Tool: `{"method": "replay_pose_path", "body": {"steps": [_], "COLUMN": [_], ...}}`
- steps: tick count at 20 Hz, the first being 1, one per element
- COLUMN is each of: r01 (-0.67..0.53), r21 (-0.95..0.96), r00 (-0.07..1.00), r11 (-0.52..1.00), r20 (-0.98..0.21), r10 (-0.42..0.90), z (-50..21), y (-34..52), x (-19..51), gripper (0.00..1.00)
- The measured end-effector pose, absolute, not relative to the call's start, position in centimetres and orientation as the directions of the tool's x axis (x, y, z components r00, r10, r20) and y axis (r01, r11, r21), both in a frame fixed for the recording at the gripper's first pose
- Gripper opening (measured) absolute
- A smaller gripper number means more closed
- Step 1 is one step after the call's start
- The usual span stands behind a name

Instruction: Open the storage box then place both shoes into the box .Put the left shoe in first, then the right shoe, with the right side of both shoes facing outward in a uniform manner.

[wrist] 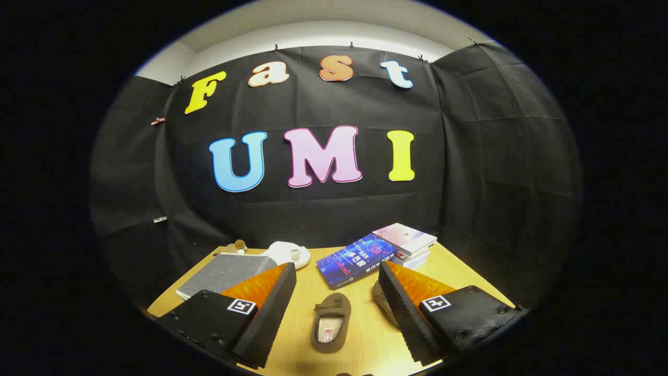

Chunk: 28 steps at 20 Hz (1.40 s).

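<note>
On the left of the wooden counter (365, 334), a grey storage box (227, 272) is seen beyond the left finger, its lid apparently still down, with a small brown object (237, 244) behind it and a white rounded thing (287, 253) just beside its far right corner. The gripper (336, 313) is held with its fingers spread wide apart and nothing gripped. Between the fingers, a brown shoe (330, 322) lies on the counter, its long axis running roughly along the line of the fingers, opening up; which end is the toe cannot be told with certainty. A second brown shoe (381, 300) is partly hidden behind the right finger, touching or just beside it. Further off, a blue book (355, 261) lies beyond the shoes, and a small stack of books (409, 243) is set just beside it on the right. Since the box is judged to be unopened, it is the first thing to be dealt with, and it lies ahead and to the left of the fingers, nearer the left finger; a swing leftward would be needed before any shoe is taken.
</note>
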<state>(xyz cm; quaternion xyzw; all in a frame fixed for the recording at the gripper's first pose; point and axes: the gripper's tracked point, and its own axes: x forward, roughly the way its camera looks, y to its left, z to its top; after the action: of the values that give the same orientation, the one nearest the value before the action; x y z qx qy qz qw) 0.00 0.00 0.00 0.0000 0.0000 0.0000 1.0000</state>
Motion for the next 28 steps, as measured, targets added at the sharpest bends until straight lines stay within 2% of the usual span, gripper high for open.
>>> {"method": "replay_pose_path", "body": {"steps": [5, 19, 28], "r01": [0.002, -0.099, -0.343], "r21": [0.000, 0.031, 0.148], "r00": [1.000, 0.986, 0.895], "r11": [1.000, 0.995, 0.928], "r20": [-0.030, -0.133, -0.247], "r10": [-0.002, 0.102, 0.370], "z": [-0.2, -2.4, -5.7], "y": [0.0, 0.3, 3.6], "x": [0.8, 3.4, 5.4], "gripper": [0.99, 0.99, 0.99]}}
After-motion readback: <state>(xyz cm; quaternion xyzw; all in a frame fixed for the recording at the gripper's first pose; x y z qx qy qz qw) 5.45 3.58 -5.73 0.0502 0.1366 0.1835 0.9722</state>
